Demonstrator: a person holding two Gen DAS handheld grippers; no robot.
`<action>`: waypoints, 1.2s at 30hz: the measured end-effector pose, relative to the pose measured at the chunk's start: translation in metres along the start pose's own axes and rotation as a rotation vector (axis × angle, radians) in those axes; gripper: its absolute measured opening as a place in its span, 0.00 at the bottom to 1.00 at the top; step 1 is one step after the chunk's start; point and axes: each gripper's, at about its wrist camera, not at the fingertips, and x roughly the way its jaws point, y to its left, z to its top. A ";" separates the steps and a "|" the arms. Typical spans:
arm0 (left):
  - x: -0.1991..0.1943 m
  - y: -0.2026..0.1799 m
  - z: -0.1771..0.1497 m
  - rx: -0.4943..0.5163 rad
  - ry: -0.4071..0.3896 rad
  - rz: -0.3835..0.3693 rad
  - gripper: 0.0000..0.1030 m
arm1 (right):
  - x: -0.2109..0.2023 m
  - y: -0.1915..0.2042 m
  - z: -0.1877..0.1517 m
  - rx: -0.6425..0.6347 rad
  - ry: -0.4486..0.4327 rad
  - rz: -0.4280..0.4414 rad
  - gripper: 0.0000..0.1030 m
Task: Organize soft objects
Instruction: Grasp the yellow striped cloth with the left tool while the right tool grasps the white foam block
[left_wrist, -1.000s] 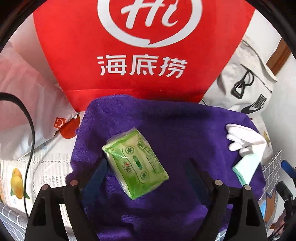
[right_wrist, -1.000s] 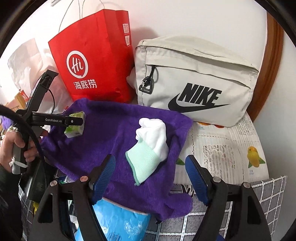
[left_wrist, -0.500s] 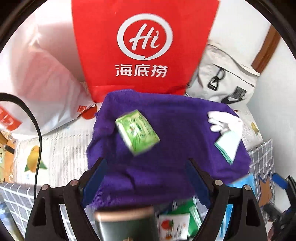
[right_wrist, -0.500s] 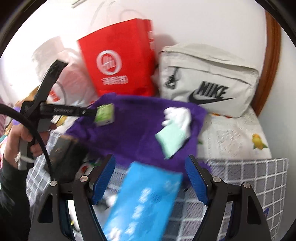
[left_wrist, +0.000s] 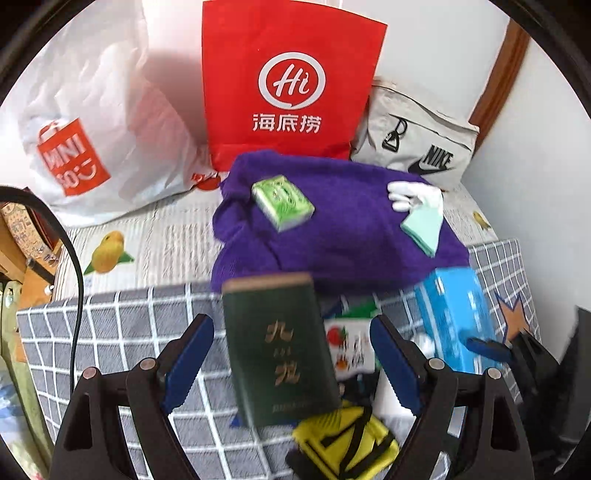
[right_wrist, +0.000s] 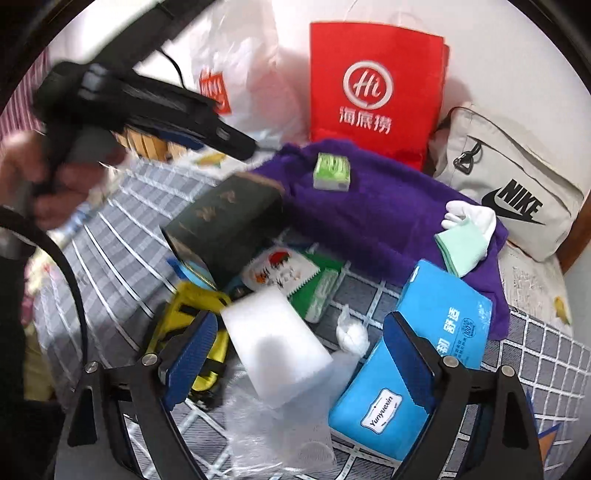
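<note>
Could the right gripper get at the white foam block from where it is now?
Probably yes. The right gripper is open and empty, and the white foam block lies on top of the pile right between its fingers, with nothing covering it.

Dark green box (left_wrist: 279, 350) smeared by motion, lettering unreadable, left gripper (right_wrist: 221, 138) and the hand holding it blurred, yellow strapped object (left_wrist: 347, 443) half hidden beneath the box

Purple towel (left_wrist: 343, 236) spread rumpled on the bed, green tissue pack (left_wrist: 282, 202) lying tilted on it — white glove (left_wrist: 421, 210) near its right edge, mint cuff outward.
</note>
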 end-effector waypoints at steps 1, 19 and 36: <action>-0.003 0.001 -0.005 0.003 0.000 -0.001 0.83 | 0.006 0.003 -0.002 -0.017 0.020 -0.007 0.88; 0.008 -0.002 -0.093 0.019 0.083 0.002 0.83 | -0.002 0.000 -0.005 0.049 0.020 -0.034 0.62; 0.057 -0.038 -0.125 0.040 0.114 -0.021 0.50 | -0.075 -0.021 -0.046 0.247 -0.085 -0.061 0.64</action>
